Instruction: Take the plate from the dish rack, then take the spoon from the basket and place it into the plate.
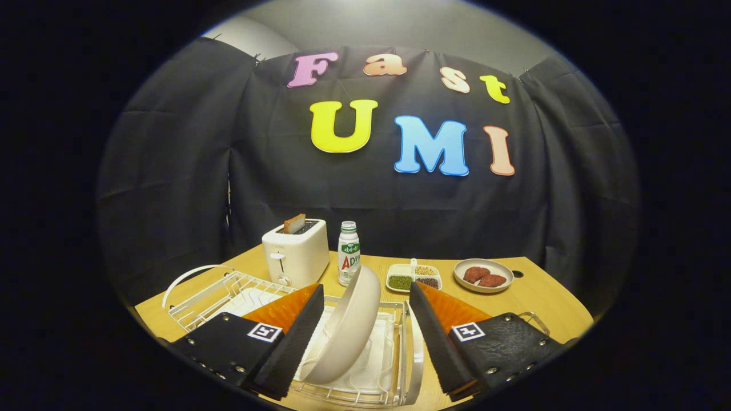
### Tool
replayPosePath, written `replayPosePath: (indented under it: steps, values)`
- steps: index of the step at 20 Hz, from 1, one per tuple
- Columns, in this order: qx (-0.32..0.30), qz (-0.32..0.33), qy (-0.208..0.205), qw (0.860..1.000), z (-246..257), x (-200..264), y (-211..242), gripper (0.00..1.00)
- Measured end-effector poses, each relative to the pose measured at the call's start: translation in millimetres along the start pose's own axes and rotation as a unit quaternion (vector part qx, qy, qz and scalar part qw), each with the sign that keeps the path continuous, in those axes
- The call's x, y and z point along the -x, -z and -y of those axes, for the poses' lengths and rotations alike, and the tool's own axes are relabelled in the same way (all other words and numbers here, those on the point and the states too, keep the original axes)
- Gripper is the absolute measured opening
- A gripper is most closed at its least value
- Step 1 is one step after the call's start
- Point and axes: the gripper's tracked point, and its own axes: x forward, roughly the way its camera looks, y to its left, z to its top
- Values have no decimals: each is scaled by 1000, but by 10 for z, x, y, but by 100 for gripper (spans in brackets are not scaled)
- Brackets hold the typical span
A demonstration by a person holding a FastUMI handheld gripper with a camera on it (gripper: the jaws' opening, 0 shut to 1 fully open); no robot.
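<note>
Between the spread fingers of the open claw point(365, 337), the plate point(345, 328) stands on edge in the dish rack point(394, 365), ungrasped, so plate removal and spoon transfer both remain.

plate point(348, 325) standing between spread fingers point(297, 331), toaster point(296, 253) and bottle point(349, 253) apparently well beyond

**Surfaces on the table**

We see a matt wooden table point(537, 297). At our eleven o'clock the dish rack point(228, 291) is thin white-coated wire, and the plate point(345, 328) in it is smooth, satin white, like ceramic. The toaster point(296, 253) behind looks like glossy cream plastic. Our gripper point(365, 331) stands spread, with rough, ribbed fingers point(297, 337) flanking the plate without touching.
</note>
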Motion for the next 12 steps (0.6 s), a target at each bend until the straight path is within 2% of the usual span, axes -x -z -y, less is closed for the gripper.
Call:
replayPosePath:
  steps: [1, 5, 7, 9, 10, 12]
  values:
    - [0, -9, 7, 1000, -1, -20, 53, 80]
    - [8, -44, 26, 999, -35, -154, 187, 65]
    - [17, -61, 49, 997, 15, -177, 205, 48]
    - [14, -76, 75, 994, 76, -196, 229, 38]
    - [13, -86, 85, 993, 97, -150, 221, 38]
    - [17, -103, 107, 989, 166, -246, 217, 28]
